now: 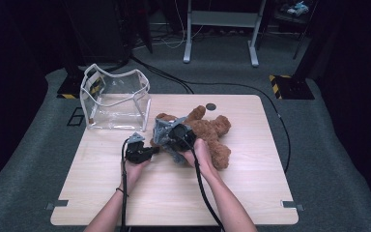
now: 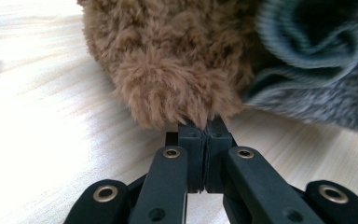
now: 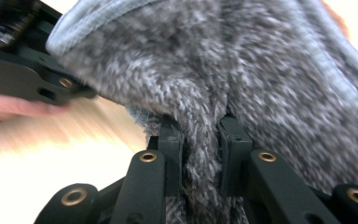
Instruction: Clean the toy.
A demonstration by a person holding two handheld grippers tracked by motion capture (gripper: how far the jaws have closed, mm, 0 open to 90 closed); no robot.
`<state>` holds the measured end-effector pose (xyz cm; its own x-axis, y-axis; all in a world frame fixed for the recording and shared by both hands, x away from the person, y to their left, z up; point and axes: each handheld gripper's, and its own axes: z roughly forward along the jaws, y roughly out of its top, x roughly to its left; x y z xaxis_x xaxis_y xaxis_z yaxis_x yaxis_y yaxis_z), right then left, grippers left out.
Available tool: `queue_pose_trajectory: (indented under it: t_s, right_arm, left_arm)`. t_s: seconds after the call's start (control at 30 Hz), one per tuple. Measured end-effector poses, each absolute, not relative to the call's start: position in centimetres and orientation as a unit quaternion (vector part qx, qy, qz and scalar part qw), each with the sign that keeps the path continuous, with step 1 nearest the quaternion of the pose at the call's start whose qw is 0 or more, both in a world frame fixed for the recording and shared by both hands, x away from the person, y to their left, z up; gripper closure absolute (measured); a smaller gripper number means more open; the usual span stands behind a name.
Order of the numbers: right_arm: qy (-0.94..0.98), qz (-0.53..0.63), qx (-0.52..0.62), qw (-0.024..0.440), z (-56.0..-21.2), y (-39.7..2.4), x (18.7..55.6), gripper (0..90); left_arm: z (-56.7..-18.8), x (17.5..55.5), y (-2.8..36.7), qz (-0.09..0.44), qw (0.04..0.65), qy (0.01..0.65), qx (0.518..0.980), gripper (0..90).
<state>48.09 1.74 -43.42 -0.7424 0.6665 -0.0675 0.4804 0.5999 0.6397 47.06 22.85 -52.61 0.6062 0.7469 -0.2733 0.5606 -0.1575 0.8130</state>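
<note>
Okay, your left gripper is pinched tight on a tuft of the teddy bear; your right gripper is clamped on a fold of the grey sweater it wears. The bear lies mid-table, long axis roughly 10 to 4 o'clock. Sweater sits at 3 o'clock from your left fingers, touching the bear. Clear bag waits at 11 o'clock.

High view looks down on the table; both gripper views sit close against the teddy bear
</note>
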Motion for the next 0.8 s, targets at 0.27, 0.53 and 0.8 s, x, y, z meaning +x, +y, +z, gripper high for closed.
queue_pose_trajectory:
  t_s: [0.27,0.53,0.8]
  right_arm:
    - [0.853,0.315,0.388,0.152,-42.3,-3.8,48.7,74.9]
    - [0.837,0.281,0.431,0.187,-41.0,-8.2,48.0,74.5]
    - [0.815,0.297,0.451,0.210,-40.0,-10.7,49.2,73.9]
  left_arm:
    - [-52.7,47.2,23.0,0.095,0.481,0.437,0.754,88.7]
    - [-52.8,47.2,22.9,0.095,0.478,0.438,0.755,88.8]
    - [-52.8,47.3,23.1,0.085,0.485,0.434,0.754,71.8]
